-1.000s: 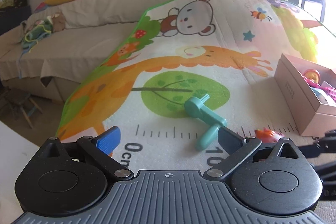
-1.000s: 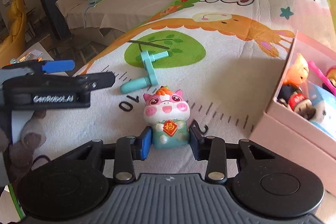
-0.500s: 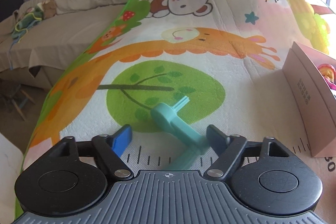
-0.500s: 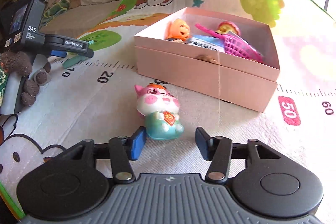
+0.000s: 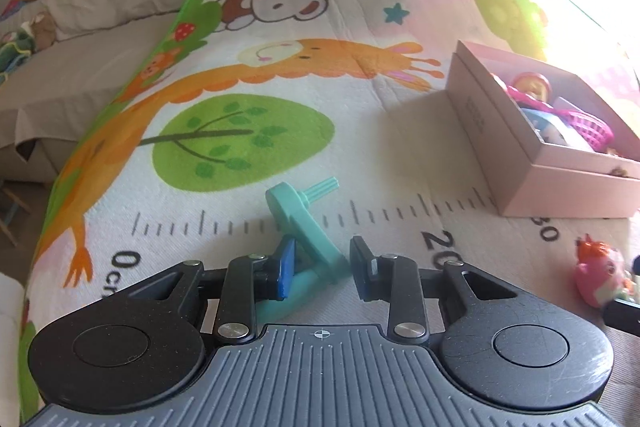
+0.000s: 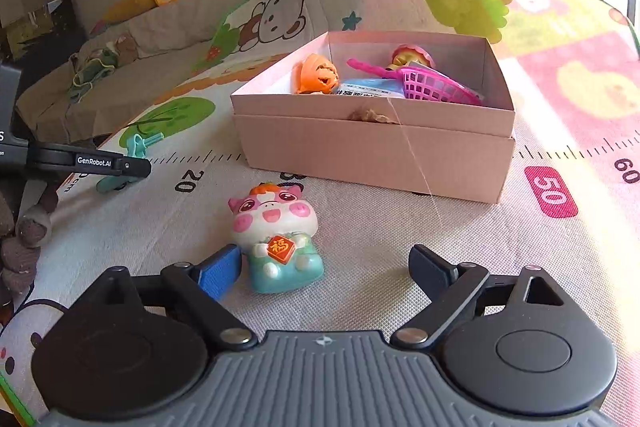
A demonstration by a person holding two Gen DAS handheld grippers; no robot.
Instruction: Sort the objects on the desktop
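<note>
Teal crank handle lies on the play mat's ruler strip, clenched in my left gripper. Pig figurine lies face-up on the mat at 7 o'clock from the pink box. My right gripper is opening: blue pad just beside the pig, the other pad well clear. The box holds an orange toy and a pink net basket.
</note>
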